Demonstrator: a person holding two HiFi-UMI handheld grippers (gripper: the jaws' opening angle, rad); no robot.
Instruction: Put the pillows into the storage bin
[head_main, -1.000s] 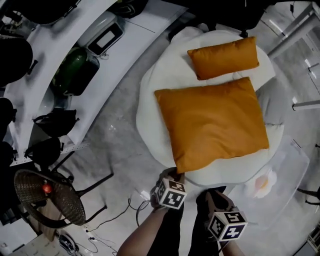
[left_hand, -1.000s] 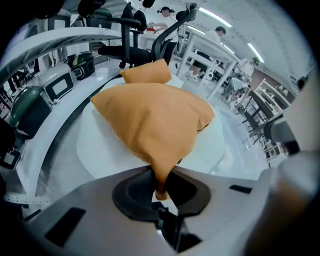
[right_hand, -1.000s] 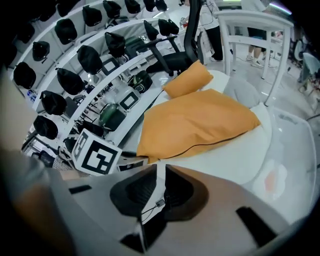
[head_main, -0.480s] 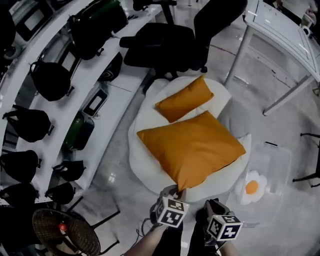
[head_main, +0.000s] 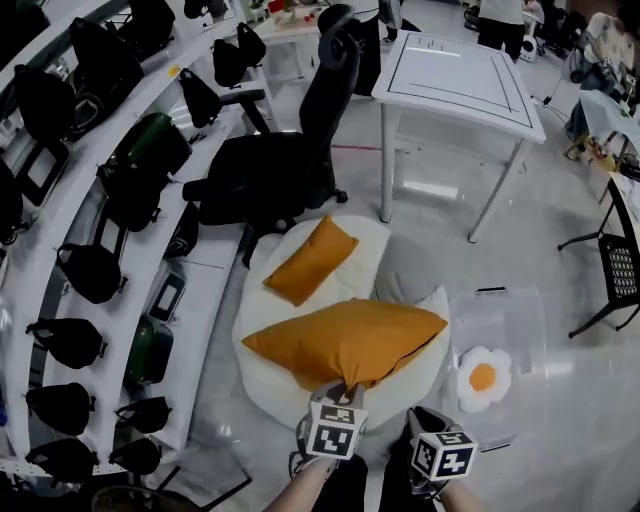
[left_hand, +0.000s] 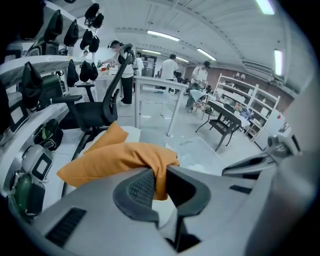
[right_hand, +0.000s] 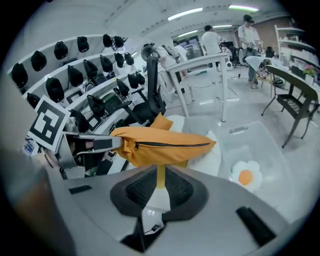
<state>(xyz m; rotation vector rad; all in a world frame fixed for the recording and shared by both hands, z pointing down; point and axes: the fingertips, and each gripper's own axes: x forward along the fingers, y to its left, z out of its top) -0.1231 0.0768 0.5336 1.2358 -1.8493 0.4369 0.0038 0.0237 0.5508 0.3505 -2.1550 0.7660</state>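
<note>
A: Entry one, the large orange pillow (head_main: 345, 340). Where is it?

B: Over the white floor cushion (head_main: 262, 375), its near edge raised. The left gripper (left_hand: 157, 181) is clenched on a corner, and the right gripper (right_hand: 160, 181) is clamped on a thin fold of the same fabric (the zip side faces that camera).

A: Entry two?

B: One small orange pillow (head_main: 311, 260), lying on the cushion's far side, untouched.

A: And the storage bin (head_main: 500, 318)?

B: Clear, on the floor just right of the cushion. An egg-shaped pillow (head_main: 483, 378) sits at its near edge. Both orange pillows are outside it.
</note>
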